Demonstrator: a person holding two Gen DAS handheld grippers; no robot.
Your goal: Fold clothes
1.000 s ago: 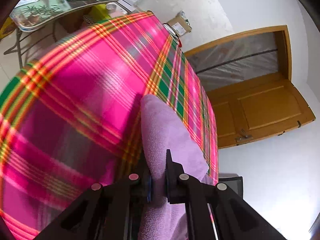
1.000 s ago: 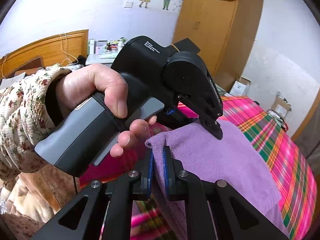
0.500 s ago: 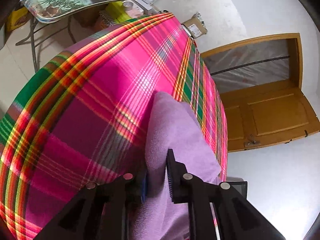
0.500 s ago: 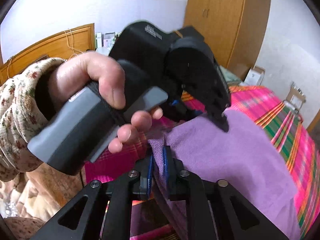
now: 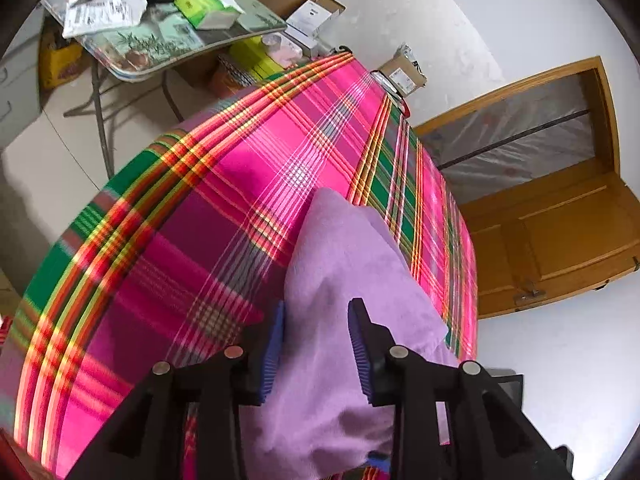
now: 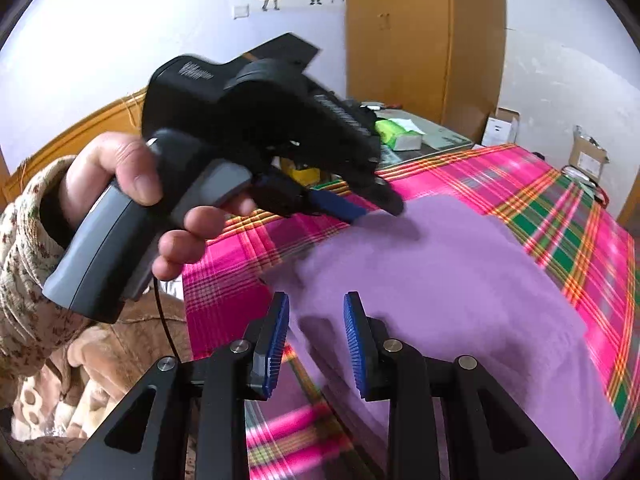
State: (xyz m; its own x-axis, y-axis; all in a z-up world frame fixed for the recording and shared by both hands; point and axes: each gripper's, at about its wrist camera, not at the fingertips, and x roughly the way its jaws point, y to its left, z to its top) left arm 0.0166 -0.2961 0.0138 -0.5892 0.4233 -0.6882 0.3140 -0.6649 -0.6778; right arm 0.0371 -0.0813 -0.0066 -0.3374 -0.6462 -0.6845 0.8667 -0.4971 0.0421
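Here the left tool has its blue-padded fingers spread, with the purple cloth lying between them but not pinched. The cloth is a soft, fuzzy lilac piece, plain and without pattern, folded into a roughly rectangular shape with one rounded corner pointing away from the camera. It rests on the bench, which is covered by a pink plaid cover crossed with green, orange and yellow stripes. In the right wrist view the cloth spreads wide and fairly flat across the cover — its near edge drapes toward the bench's side. The left tool shows there too, held by a hand in a floral sleeve, its tips just above the cloth's far edge. The right tool is likewise spread — its pads stand apart over the cloth's near corner, gripping nothing. Beyond the bench stands a cluttered side table and a wooden door.
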